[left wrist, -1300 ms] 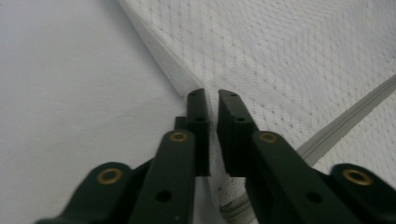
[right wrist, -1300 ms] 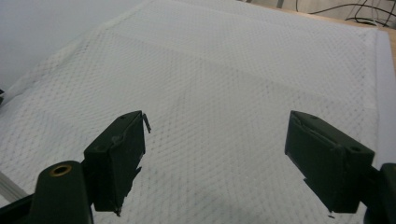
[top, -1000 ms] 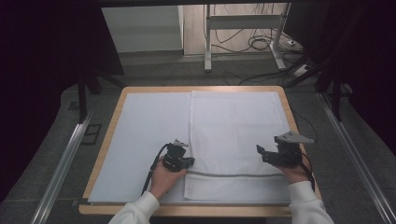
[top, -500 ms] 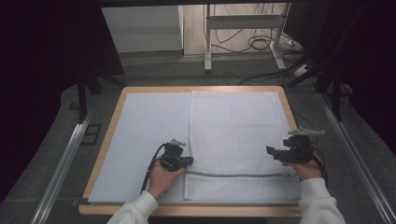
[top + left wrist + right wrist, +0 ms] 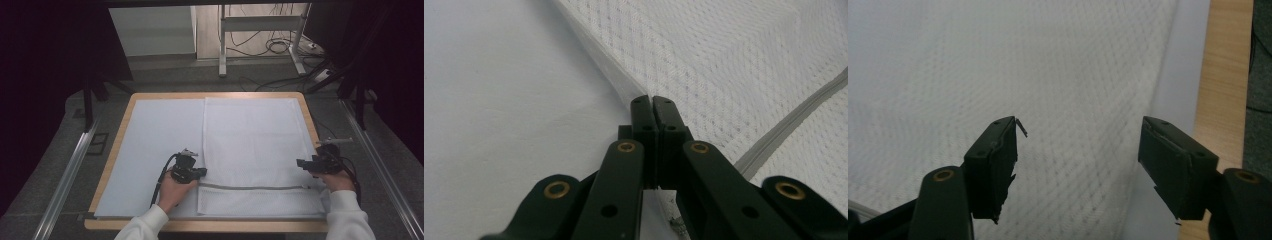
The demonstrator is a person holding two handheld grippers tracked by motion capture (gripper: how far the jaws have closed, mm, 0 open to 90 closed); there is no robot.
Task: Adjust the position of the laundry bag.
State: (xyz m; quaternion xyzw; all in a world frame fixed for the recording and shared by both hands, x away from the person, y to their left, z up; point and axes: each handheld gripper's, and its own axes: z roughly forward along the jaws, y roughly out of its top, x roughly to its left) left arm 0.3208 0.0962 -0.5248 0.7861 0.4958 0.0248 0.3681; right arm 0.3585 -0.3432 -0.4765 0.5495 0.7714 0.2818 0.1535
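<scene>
At the bottom of the high view, the left hand-held gripper [image 5: 196, 173] sits low on the surface [image 5: 150, 140], its jaws pressed together at the left edge of the white mesh bag [image 5: 252, 145], just above the grey zipper band [image 5: 250, 188]. In the left gripper view the tips [image 5: 653, 107] meet right on the bag's hem; whether any cloth is pinched between them I cannot tell, though they look to be pinning that corner.

The right hand-held gripper [image 5: 305, 164] hovers lower right in the high view, at the bag's right edge. Its jaws stand apart and have just been closing, with only mesh beneath them in the right gripper view [image 5: 1078, 150] and nothing clamped.

The step in hand seems to be taking the right edge near the zipper. To do it well, I would keep the left hold steady, bring the right jaws down so the hem runs between the pads, and close only once the cloth is truly inside.

Beyond, the bag lies flat toward the top of the white mat, covering its right half, wooden border [image 5: 308, 112] showing past it.
</scene>
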